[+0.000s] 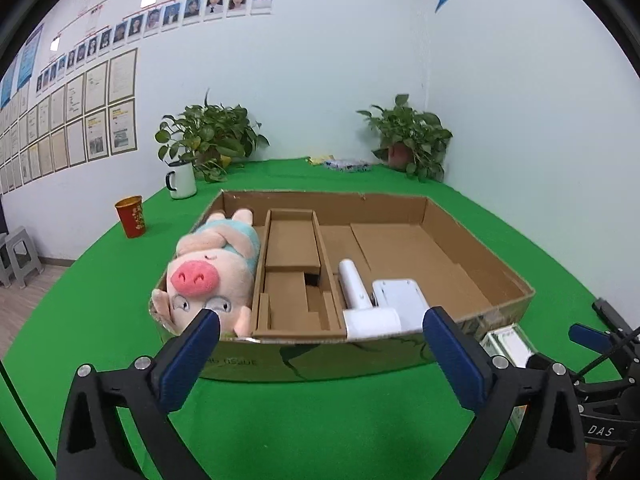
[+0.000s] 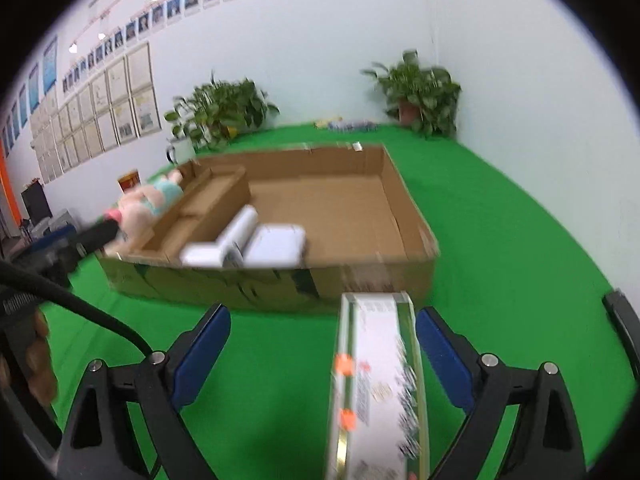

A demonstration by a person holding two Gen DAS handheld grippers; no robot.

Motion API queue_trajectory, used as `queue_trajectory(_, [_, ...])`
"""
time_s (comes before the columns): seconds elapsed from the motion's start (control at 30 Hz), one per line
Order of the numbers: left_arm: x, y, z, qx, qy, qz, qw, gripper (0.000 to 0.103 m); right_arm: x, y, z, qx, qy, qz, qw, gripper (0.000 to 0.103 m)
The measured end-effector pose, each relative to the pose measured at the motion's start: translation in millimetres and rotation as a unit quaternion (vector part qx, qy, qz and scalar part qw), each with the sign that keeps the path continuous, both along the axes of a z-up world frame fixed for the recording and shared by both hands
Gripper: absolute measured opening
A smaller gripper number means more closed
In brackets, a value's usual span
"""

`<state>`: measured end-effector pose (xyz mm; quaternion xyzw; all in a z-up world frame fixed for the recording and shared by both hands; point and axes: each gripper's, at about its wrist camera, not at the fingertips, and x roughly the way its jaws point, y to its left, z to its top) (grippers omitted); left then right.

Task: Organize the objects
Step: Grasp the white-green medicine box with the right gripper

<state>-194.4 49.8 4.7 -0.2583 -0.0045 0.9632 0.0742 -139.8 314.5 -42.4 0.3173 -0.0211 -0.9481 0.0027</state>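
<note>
Cardboard tray (image 1: 480, 240) sits just ahead of both tools on the green tabletop (image 1: 100, 300), its large open section still bare on the right tool's side. A plush pig (image 1: 212, 268) fills the far-left compartment and a white handheld device (image 1: 380, 300) lies against the near wall, ahead of the left tool.

The left tool (image 1: 320, 344) has its fingers wide apart and holds nothing, hovering just short of the tray's front wall.

The right tool (image 2: 320, 344) also has its fingers spread, with a long printed packet (image 2: 380, 380) running between them. The packet lies closer to the right-hand finger (image 2: 444, 356), with clear green showing between it and the left one. Whether the right finger actually touches it, I cannot tell; the view is blurred.

To my eye the step in hand is gripping this packet. It would go best if the tool shifts sideways until the packet sits centred, then closes evenly on its long flat sides. A lopsided squeeze could swing the box. Once held, it needs lifting over the front wall and carrying into the bare section ahead, away from the white device.
</note>
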Motion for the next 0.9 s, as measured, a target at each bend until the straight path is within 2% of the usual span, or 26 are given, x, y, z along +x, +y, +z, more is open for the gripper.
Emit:
queue_trajectory(0.1, [-2.0, -2.3, -11.4, 0.002, -0.023, -0.009, 0.9997, 0.102, 12.0, 2.7, -18.4, 0.026, -0.03, -0.001, 0.999, 0.094])
queue_trajectory(0.33, [-3.6, 3.9, -40.4, 0.017, -0.072, -0.038, 0.9965, 0.102, 25.1, 13.7, -48.6, 0.026, -0.081, -0.02, 0.996, 0.092])
queue_trajectory(0.4, [-1.7, 6.3, -45.1, 0.025, -0.08, -0.048, 0.9953, 0.102, 26.0, 16.6, -50.0, 0.019, -0.084, -0.025, 0.996, 0.079])
queue_trajectory(0.43, [-1.2, 7.2, -47.0, 0.03, -0.084, -0.053, 0.9946, 0.102, 25.4, 17.0, -51.2, 0.017, -0.088, -0.023, 0.996, 0.061])
queue_trajectory(0.53, [-0.6, 8.1, -50.8, 0.045, -0.1, -0.071, 0.9914, 0.102, 26.3, 13.6, -52.2, 0.021, -0.094, -0.025, 0.995, 0.061])
queue_trajectory(0.6, [-1.9, 7.1, -51.4, 0.056, -0.112, -0.088, 0.9882, 0.102, 28.7, 8.6, -48.7, -0.01, -0.095, -0.001, 0.995, 0.061])
queue_trajectory(0.77, [-6.4, 2.3, -57.2, 0.117, -0.152, -0.132, 0.9725, 0.102, 40.0, -13.1, -31.4, -0.05, -0.067, 0.043, 0.996, 0.061])
queue_trajectory(0.9, [-11.6, 6.2, -69.0, 0.142, -0.182, -0.146, 0.9618, 0.102, 40.0, -36.0, -41.0, -0.015, -0.082, 0.066, 0.994, 0.063])
